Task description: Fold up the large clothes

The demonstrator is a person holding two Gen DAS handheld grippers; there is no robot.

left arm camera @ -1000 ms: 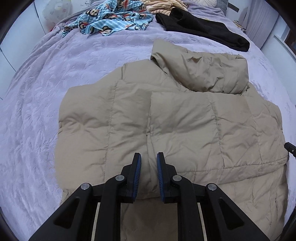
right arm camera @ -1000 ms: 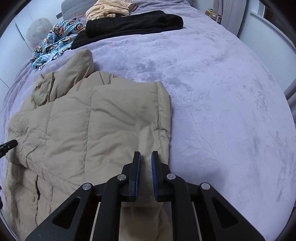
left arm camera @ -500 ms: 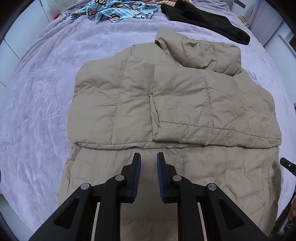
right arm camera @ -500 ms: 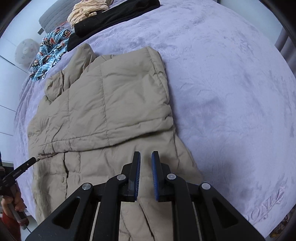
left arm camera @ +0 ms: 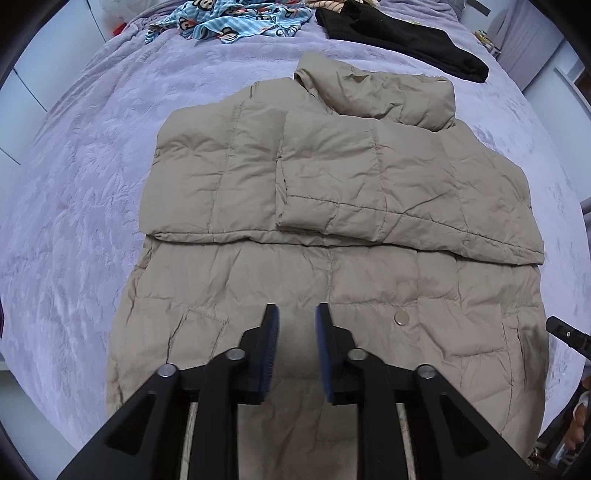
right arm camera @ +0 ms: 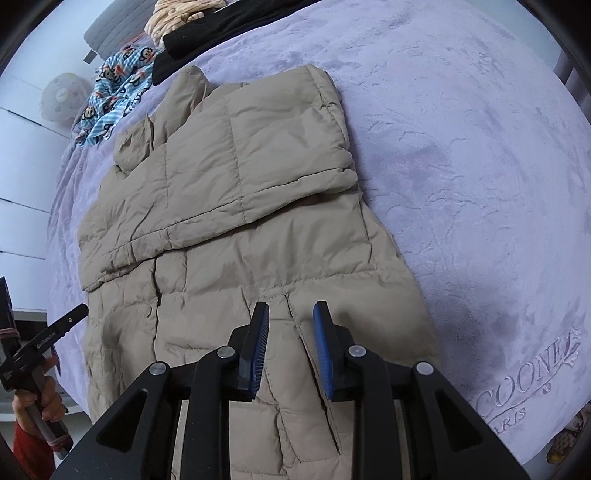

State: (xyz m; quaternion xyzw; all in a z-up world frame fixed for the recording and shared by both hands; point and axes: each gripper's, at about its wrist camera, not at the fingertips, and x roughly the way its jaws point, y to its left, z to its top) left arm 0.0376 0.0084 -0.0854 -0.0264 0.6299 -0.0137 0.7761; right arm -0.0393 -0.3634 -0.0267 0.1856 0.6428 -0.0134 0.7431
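- Lavender plush bedspread [left arm camera: 92, 177] covers the whole bed, and the tan puffer coat [left arm camera: 332, 266] lies spread across its middle, collar towards the far end, hem towards the near edge.
- Its upper part has both sleeves [right arm camera: 258, 155] folded in over the chest, one overlapping the other; the lower half lies flat in a single layer with a snap button [left arm camera: 400, 317] showing.
- At the head of the bed, well apart from the coat, lie a blue monkey-print garment [left arm camera: 236, 22] and a black garment [left arm camera: 402, 37].
- The left gripper [left arm camera: 295, 354] hangs above the hem area; its fingers have just been opening, and nothing is between them.
- The right gripper [right arm camera: 290, 350] is over the coat's right side near the hem; its fingers have likewise been opening and hold nothing.
- To my eye the coat is light but bulky: soft, springy filling under a slick shell, so folds will likely puff back up and slide.
- I would take hold at the two hem corners, pinching through the stitched edge rather than a fat quilted panel.
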